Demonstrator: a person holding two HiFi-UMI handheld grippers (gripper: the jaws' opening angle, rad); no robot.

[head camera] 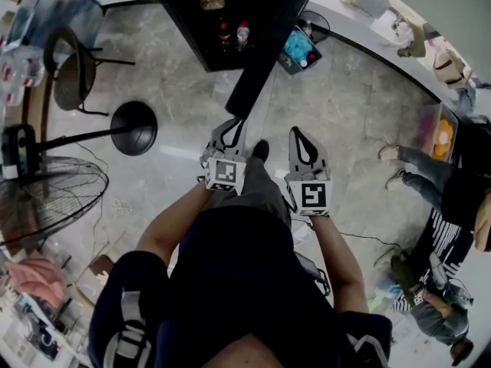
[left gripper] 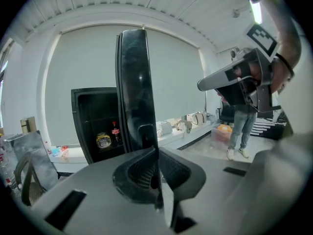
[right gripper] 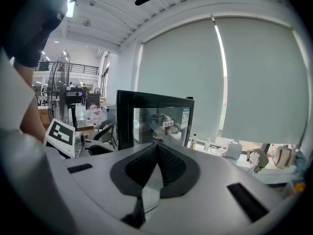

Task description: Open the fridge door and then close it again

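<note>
Your left tool (left gripper: 154,150), ribbed black pads (left gripper: 141,173) pinched nearly together, tips right at the recessed grip of the glossy black fridge door (left gripper: 134,82), swung open edge-on, your right tool (right gripper: 157,144) closed on nothing, boxy black fridge (left gripper: 90,126) behind, polished grey stone floor (head camera: 176,67) below.

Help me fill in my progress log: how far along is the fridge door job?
Opening looks done: the fridge door stands swung out, bottles visible on the shelves inside. In hand: the left gripper has its fingers shut on the door's edge; the right gripper is shut and empty. Left: swinging the door closed.
</note>
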